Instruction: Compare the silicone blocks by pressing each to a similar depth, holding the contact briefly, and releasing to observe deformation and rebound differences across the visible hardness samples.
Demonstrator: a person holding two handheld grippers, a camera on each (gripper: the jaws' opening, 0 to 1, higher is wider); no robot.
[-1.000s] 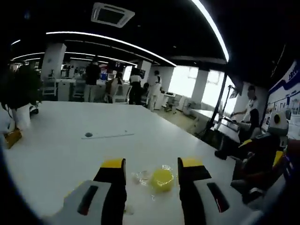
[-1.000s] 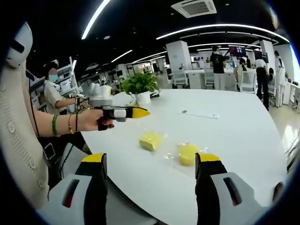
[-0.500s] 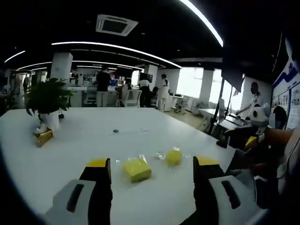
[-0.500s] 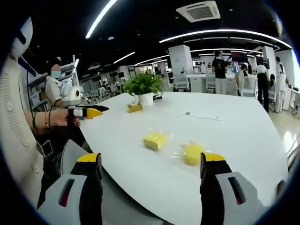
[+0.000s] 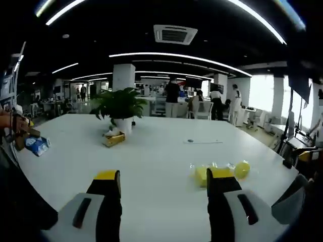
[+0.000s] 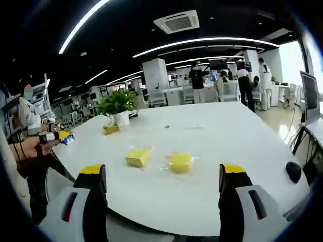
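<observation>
Two yellow silicone blocks in clear wrappers lie side by side on the white table (image 6: 202,136): a square block (image 6: 137,157) and a round block (image 6: 180,162). My right gripper (image 6: 163,171) is open, its jaws wide apart short of the blocks and touching neither. In the left gripper view the square block (image 5: 202,174) is partly hidden behind the right-hand jaw and the round block (image 5: 242,169) lies beyond it. My left gripper (image 5: 164,176) is open and holds nothing. It also appears far left in the right gripper view as the left gripper (image 6: 56,135), held in a hand, well away from the blocks.
A potted plant (image 5: 119,106) with a small yellow box (image 5: 114,139) beside it stands at the table's far side. A blue packet (image 5: 36,145) sits at the left edge. A black rounded object (image 6: 293,171) lies near the right edge. People stand in the office behind.
The left gripper has pulled back and away to the left; its view has swung so the blocks now sit at its right. The right view shifted a little. The blocks stayed put.
</observation>
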